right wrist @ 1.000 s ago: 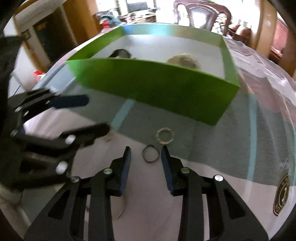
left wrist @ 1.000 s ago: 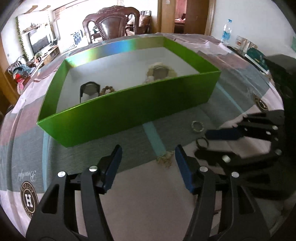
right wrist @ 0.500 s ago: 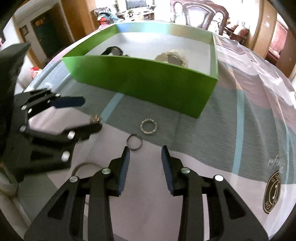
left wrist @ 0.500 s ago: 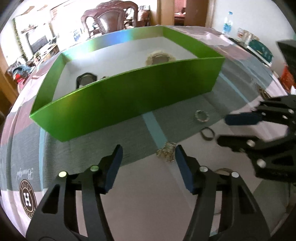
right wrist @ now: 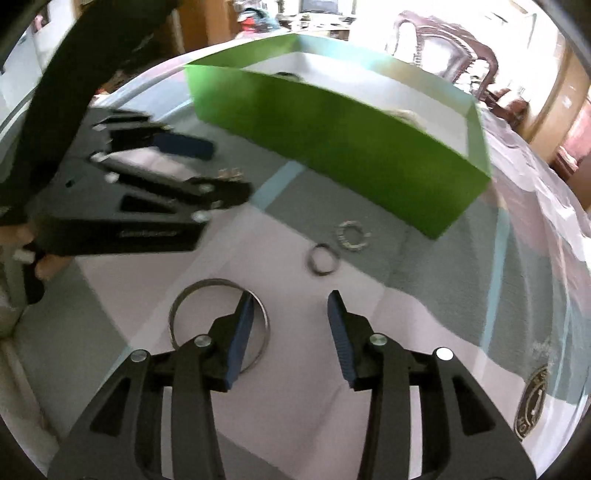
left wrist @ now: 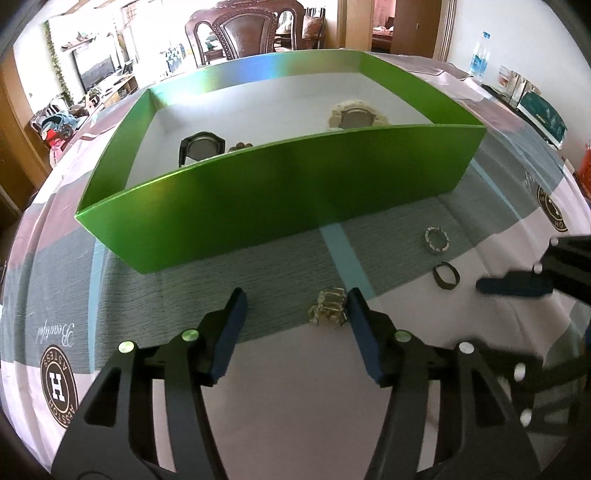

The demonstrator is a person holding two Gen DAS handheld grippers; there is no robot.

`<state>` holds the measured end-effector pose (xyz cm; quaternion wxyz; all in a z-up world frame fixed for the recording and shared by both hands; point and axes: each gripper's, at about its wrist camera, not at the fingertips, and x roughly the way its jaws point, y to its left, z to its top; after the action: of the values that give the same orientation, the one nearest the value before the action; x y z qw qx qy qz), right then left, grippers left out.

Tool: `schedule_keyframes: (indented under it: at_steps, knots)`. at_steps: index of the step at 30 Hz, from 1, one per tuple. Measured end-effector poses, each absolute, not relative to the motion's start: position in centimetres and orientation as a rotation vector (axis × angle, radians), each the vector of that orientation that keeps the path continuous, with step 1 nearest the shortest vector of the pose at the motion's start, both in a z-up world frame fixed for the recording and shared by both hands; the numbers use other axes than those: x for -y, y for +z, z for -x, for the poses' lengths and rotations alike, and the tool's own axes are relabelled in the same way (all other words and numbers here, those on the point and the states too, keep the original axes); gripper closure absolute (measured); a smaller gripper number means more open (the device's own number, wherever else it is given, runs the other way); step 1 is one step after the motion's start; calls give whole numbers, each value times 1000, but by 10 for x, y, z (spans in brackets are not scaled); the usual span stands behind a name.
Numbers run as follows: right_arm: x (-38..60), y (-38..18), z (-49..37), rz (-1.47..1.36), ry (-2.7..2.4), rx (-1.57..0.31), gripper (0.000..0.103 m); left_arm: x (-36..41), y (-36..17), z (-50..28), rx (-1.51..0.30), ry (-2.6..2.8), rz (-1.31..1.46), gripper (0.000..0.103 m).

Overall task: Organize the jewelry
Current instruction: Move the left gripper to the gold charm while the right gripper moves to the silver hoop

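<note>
A green box point(left wrist: 280, 195) stands on the table with a black watch point(left wrist: 201, 146), a beaded piece and a pale watch point(left wrist: 356, 116) inside. My left gripper point(left wrist: 295, 314) is open, and a small gold cluster point(left wrist: 328, 308) lies on the cloth just inside its right finger. A silver beaded ring point(left wrist: 436, 240) and a dark ring point(left wrist: 447, 276) lie to the right. My right gripper point(right wrist: 290, 314) is open and empty. The dark ring point(right wrist: 322, 259) and silver ring point(right wrist: 352, 236) lie ahead of it. A large thin bangle point(right wrist: 218, 319) lies under its left finger.
The table wears a grey, pink and white cloth with round logos point(left wrist: 59, 384). A water bottle point(left wrist: 478, 51) and boxes stand at the far right. Chairs point(left wrist: 251, 33) stand behind the table. The left gripper's body point(right wrist: 122, 199) fills the left of the right wrist view.
My right gripper has pulled back from the dark ring and swung, so the bangle now lies under its left finger. My left gripper has edged towards the gold cluster.
</note>
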<state>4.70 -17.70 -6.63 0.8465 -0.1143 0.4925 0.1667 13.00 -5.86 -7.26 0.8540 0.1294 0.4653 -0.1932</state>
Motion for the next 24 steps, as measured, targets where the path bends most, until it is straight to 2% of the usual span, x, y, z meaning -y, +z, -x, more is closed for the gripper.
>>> schedule_keyframes:
  at_steps: [7,12,14,24]
  knots:
    - [210,-63,-66,106,211,-1048,61,60,-72,-128,-972,-414,-278,46]
    - [206,-63,-65,122,222,-1039,61,60,-72,-128,-970,-415,-275,47]
    - [206,-64,-64,132,218,-1043,61,59,-72,-128,-968,-409,-272,51]
    - [205,-67,-64,126,201,-1044,61,62,-72,-124,-941,-390,-285,51]
